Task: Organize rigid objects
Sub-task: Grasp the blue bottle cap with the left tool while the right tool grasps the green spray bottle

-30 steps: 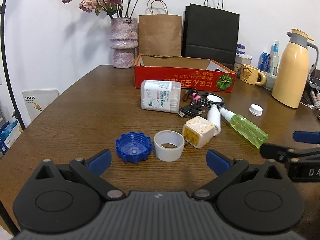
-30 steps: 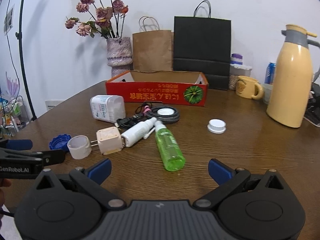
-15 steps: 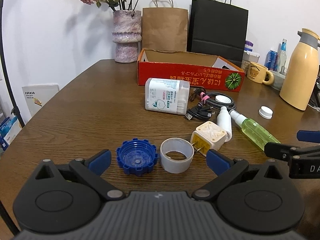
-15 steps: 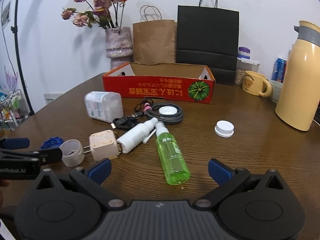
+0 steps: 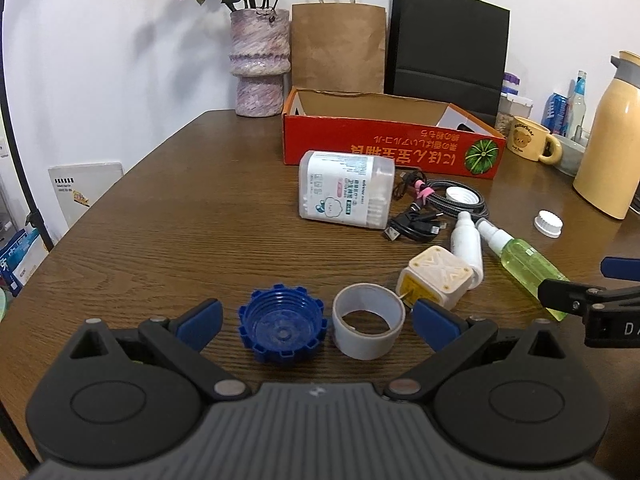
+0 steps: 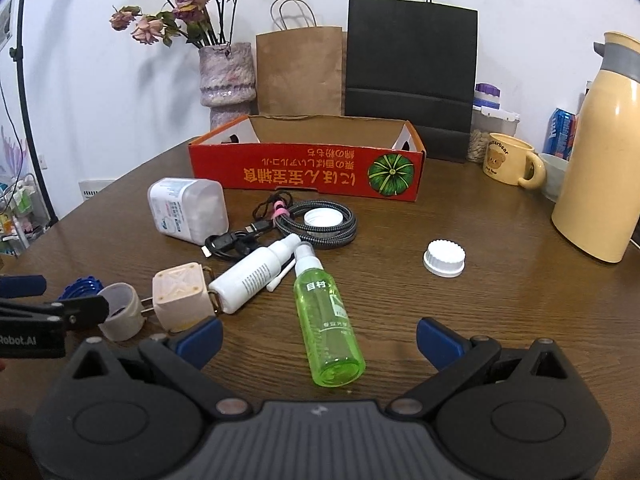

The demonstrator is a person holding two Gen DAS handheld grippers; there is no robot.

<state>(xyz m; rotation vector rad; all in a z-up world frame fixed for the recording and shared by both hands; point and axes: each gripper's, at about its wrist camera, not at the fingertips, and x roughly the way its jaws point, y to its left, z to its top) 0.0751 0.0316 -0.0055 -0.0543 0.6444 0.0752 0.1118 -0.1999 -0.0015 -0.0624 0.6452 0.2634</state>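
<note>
— How far along is the tidying?

— Barely started, I'd judge. The shallow red cardboard box at the far side of the brown wooden counter shows nothing inside from these angles, though its floor is mostly hidden. Everything loose lies in front of it.

— What's out?

— Nearest on the left, a blue ridged plastic cap just beside a white tape ring. To their right, a cream cube-shaped plug adapter touching a small white spray bottle. A green translucent spray bottle lies on its side, a white cotton-swab tub sits farther back beside coiled black cables, and a white screw cap is off alone to the right.

— And the claws?

— The left claw is spread wide and empty, low, with the blue cap and tape ring between its tips. The right claw is also wide, holding nothing, straddling the base of the green bottle.

— So what's left?

— All of it, by the look — every piece has yet to go into the box.
</note>
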